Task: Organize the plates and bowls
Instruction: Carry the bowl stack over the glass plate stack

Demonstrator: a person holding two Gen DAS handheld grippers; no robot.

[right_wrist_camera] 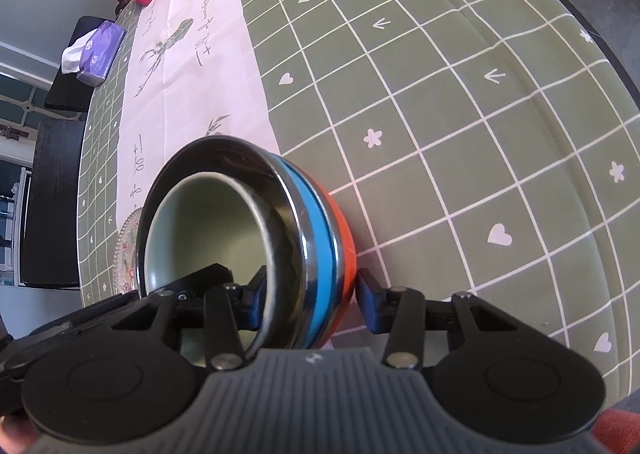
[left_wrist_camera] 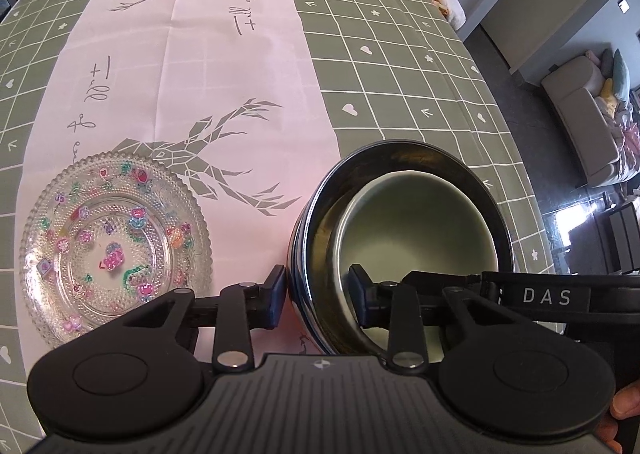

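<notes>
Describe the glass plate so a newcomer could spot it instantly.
Start at the pink table runner down the middle of the green checked tablecloth. The glass plate lies on it, left of the stacked bowls. It alone is clear, beaded and painted with flowers.

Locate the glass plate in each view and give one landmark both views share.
Left wrist: the glass plate lies at lower left on the pink runner, left of the stacked bowls.
Right wrist: only a sliver of its beaded rim shows at left of centre, behind the bowls.
Shared landmark: the pale green bowl nested inside the steel one.
</notes>
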